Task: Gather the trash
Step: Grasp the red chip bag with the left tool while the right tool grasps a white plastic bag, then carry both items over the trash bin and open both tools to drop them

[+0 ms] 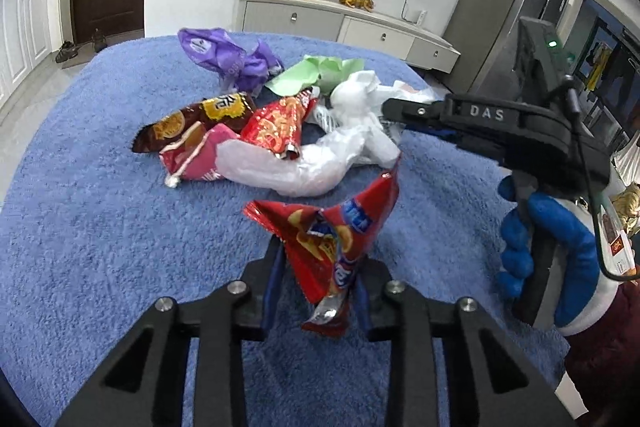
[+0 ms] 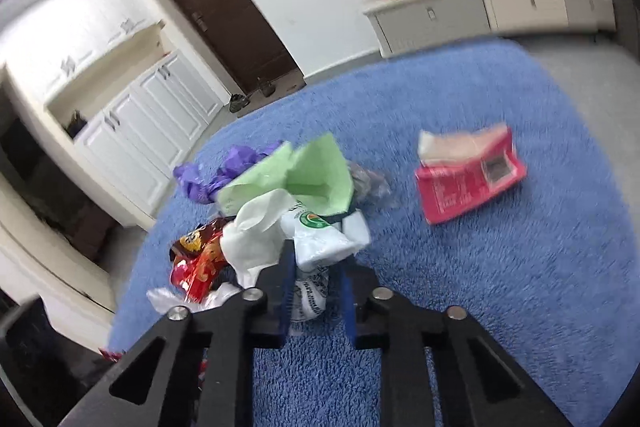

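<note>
- Nearest the lens, the left gripper (image 1: 316, 267) is clamped on a crumpled red snack bag (image 1: 332, 247), held above the near part of the blue rug (image 1: 80, 227).
- The right gripper (image 2: 316, 275) is pinched on a white plastic bag (image 2: 320, 243) at the pile's right side.
- Still uncollected mid-rug: purple bag (image 1: 228, 59), green paper (image 1: 316, 71), brown wrapper (image 1: 192, 119), pink packet (image 1: 200, 155).
- A pink carton (image 2: 468, 179) lies apart, toward the rug's right edge.
- Judged: barely begun; no bin in sight.

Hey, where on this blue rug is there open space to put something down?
Bare blue rug lies left of the red chip bag and between the green paper and pink box. The middle pile around the white plastic bag is crowded.
</note>
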`<state>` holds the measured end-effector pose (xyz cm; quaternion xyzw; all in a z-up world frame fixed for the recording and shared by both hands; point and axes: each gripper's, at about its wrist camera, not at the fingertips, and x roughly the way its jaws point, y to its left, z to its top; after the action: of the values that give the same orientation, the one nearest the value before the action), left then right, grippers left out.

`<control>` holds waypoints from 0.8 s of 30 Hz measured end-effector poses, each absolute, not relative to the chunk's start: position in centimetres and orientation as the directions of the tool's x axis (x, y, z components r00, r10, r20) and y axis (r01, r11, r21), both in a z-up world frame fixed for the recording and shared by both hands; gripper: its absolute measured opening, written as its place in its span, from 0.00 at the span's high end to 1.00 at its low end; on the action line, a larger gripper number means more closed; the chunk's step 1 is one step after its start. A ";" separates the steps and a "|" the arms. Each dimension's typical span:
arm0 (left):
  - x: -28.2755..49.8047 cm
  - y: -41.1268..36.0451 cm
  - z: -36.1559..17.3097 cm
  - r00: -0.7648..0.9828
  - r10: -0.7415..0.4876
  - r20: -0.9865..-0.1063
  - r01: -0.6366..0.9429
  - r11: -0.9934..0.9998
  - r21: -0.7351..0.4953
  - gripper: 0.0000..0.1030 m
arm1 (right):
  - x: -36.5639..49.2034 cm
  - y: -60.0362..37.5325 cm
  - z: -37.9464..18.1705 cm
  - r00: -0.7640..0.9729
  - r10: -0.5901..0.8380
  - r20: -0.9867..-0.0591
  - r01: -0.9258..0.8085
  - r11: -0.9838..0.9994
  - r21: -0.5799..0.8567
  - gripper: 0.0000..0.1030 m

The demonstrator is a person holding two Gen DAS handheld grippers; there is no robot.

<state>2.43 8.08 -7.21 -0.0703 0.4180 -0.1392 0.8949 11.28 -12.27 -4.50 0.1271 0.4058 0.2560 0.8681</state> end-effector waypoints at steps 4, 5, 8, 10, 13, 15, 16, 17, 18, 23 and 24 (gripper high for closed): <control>1.5 8.8 -6.4 0.630 -0.295 -0.718 0.176 0.955 -0.238 0.74 | 8.8 -10.7 -2.5 0.604 0.488 -0.630 -0.410 0.868 0.280 0.87; 1.3 8.9 -6.1 0.636 -0.293 -0.714 0.175 0.956 -0.236 0.74 | 8.1 -10.5 -2.0 0.624 0.470 -0.624 -0.418 0.876 0.242 0.87; 0.4 9.1 -5.2 0.653 -0.286 -0.701 0.174 0.958 -0.229 0.74 | 6.7 -10.8 -0.9 0.687 0.405 -0.603 -0.401 0.904 0.150 0.87; -0.2 9.2 -4.6 0.665 -0.283 -0.691 0.175 0.959 -0.224 0.74 | 6.2 -11.0 -0.6 0.725 0.354 -0.591 -0.369 0.924 0.100 0.87; -0.9 8.8 -3.8 0.675 -0.286 -0.681 0.184 0.958 -0.220 0.74 | 5.4 -12.2 0.3 0.763 0.315 -0.564 -0.336 0.939 0.071 0.87; -1.1 8.4 -3.2 0.679 -0.289 -0.674 0.193 0.957 -0.216 0.74 | 5.4 -13.4 1.0 0.778 0.306 -0.550 -0.319 0.945 0.075 0.87; -1.3 8.0 -2.9 0.682 -0.292 -0.671 0.201 0.956 -0.212 0.74 | 5.0 -14.3 1.2 0.785 0.301 -0.542 -0.306 0.948 0.083 0.87; -1.4 7.6 -2.7 0.683 -0.295 -0.668 0.208 0.955 -0.210 0.74 | 4.8 -14.9 1.4 0.790 0.298 -0.536 -0.295 0.951 0.093 0.87; -1.4 7.2 -2.4 0.682 -0.301 -0.667 0.217 0.954 -0.209 0.75 | 4.5 -16.0 1.5 0.796 0.293 -0.530 -0.278 0.954 0.110 0.87; -0.4 3.4 -0.6 0.664 -0.346 -0.662 0.285 0.937 -0.203 0.75 | 2.6 -22.3 1.7 0.829 0.228 -0.511 -0.166 0.972 0.166 0.87; 0.1 2.5 -0.3 0.658 -0.358 -0.663 0.304 0.931 -0.202 0.75 | 2.2 -23.5 1.6 0.833 0.213 -0.511 -0.144 0.975 0.170 0.87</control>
<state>0.14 2.49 -0.32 -0.0367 0.3716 -0.1820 0.9097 2.23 -23.48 1.62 0.0622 0.2737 0.0934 0.9552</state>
